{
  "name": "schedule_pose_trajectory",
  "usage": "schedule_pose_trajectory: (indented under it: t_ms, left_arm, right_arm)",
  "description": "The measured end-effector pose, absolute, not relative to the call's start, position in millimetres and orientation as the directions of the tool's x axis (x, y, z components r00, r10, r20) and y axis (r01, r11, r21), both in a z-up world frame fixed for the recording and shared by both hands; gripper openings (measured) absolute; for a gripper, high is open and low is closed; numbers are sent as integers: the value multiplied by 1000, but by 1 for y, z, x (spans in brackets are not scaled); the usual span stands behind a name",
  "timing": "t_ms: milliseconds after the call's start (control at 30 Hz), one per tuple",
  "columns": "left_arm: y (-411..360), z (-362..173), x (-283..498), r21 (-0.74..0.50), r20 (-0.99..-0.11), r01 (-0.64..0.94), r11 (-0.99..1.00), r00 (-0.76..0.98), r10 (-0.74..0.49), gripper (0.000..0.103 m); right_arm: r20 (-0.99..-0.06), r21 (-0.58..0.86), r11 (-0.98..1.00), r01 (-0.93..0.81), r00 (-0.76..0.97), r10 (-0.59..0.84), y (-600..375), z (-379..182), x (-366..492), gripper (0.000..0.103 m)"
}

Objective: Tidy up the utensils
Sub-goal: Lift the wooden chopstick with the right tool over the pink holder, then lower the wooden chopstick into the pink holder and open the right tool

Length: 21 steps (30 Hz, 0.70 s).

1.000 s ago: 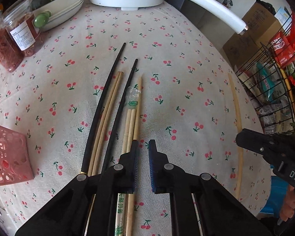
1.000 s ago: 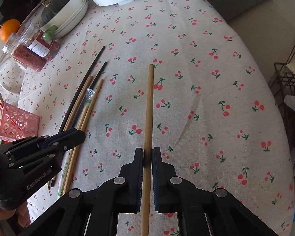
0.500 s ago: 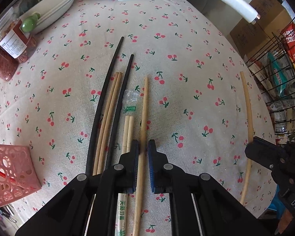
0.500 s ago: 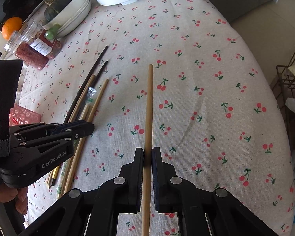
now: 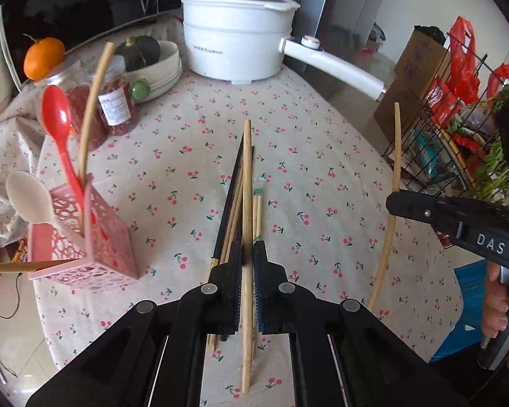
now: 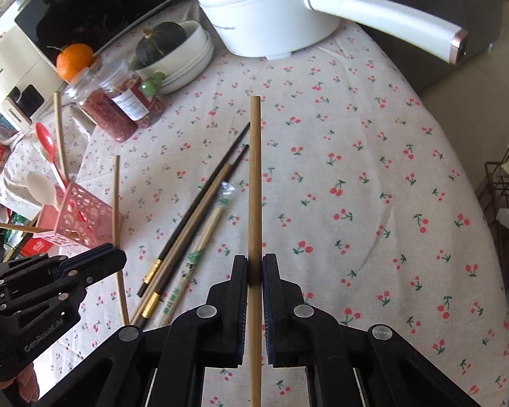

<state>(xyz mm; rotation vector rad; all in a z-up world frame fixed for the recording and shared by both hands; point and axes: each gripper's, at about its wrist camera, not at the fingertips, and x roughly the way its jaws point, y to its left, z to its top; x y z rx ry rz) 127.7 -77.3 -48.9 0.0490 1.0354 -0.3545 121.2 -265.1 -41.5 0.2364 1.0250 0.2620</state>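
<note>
Nearest the left wrist camera, the left gripper (image 5: 247,264) has its fingers closed tight on a light wooden chopstick (image 5: 246,203), which runs forward between them and stands off the cloth. In the right wrist view the right gripper (image 6: 254,271) is likewise clamped on a second wooden chopstick (image 6: 255,176), pointing ahead above the desk (image 6: 373,156).

Under both lies a rounded desk covered in a pale cloth printed with red cherries. On it, between the two grippers, rest the loose chopsticks (image 6: 186,234): two black ones with gold bands, brown wooden ones and a paper-wrapped pair, lying side by side and touching. To the left stands a pink perforated holder (image 5: 85,237), close to the desk's left edge, with a red spoon (image 5: 59,125), a white spoon (image 5: 30,196) and one upright chopstick in it.

The right half of the cloth is bare up to its curved edge; beyond that edge sit a wire rack (image 5: 458,135) of packets and cardboard boxes on the floor.

Farther back are two jars (image 6: 115,105) of red contents, stacked white bowls (image 6: 190,57) holding a dark green squash, an orange (image 6: 74,61), and a white electric pot (image 5: 237,44) whose long handle reaches out over the right-hand edge. A dark appliance closes the rear.
</note>
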Motion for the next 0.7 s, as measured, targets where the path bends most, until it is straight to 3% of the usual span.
schedule_pose_trajectory:
  t_ms: [333,533,700]
  left_arm:
    - [-13,35,66,-119,-626,266,957,728,-280,6]
    - [17,65,60,-55,-464,171,984,868,-177,6]
    - [33,69,67,-31,-394,104,994,913,-108,6]
  right_arm:
    - [-684,273,934,-229,636,356,-223,9,91,6]
    - [-646,273,928,-255,665,373,-205,18,95,6]
    - [-660,284,924,-257,647,382,-193,12,104,6]
